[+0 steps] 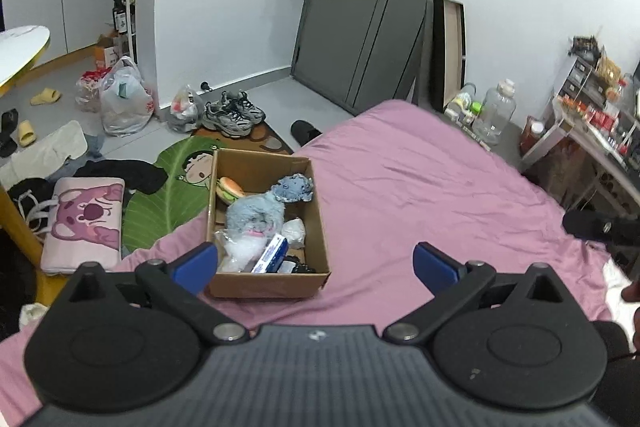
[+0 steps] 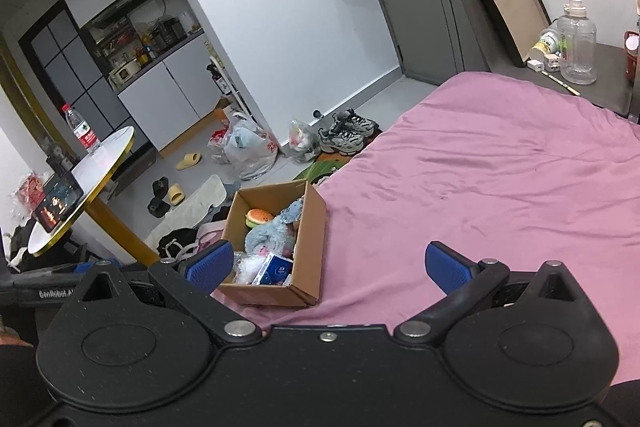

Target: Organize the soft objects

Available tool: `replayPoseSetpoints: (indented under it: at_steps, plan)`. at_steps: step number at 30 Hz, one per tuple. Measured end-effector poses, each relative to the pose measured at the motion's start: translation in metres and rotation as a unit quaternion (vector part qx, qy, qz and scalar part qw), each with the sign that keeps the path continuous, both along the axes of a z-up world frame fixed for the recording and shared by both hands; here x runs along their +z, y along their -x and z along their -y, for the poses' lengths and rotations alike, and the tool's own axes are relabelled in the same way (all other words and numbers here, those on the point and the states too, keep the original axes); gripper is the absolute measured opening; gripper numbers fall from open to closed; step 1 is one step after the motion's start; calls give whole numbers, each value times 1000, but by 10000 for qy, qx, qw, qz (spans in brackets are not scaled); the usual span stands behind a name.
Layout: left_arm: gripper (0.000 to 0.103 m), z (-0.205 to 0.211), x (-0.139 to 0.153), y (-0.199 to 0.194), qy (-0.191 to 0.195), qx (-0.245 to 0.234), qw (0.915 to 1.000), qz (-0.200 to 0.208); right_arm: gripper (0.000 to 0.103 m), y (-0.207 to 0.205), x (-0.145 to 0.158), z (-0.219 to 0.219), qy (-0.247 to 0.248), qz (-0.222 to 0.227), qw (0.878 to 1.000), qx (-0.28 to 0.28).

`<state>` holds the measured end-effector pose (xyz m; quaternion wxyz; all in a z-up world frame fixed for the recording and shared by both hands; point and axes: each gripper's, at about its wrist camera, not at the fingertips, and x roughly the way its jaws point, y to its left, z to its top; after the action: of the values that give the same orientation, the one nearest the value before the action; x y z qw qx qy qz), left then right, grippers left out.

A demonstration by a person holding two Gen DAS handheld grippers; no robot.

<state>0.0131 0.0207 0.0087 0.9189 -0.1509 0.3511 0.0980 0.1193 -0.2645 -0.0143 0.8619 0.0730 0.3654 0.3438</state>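
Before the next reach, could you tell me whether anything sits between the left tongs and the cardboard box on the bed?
Nothing visible does. The left tongs are open and empty, and only bare pink bedsheet lies between them and the cardboard box, which already holds the blue plush toy.

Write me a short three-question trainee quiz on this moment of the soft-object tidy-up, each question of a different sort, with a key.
1. True or false: the left gripper is holding a plush toy.
2. Multiple choice: the cardboard box sits on (A) the round table, (B) the pink bedsheet, (C) the floor mat.
3. Short answer: which toy lies in the far left corner of the box, behind the blue-grey plush?

Key
1. False. Its jaws stand wide open with nothing between them, and so do those of the right gripper.
2. B, at the edge of the bed.
3. The burger-shaped toy.
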Motion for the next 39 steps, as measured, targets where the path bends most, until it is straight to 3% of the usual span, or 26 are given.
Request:
replayPoseSetpoints:
  at_steps: [11,39]
  plan:
    - [103,9,15,20,72,17,9998,161,103,22,12,-9,62,65,9995,293]
    - [103,28,11,34,-135,-125,9997,133,103,57,18,-26,473,380,9967,541]
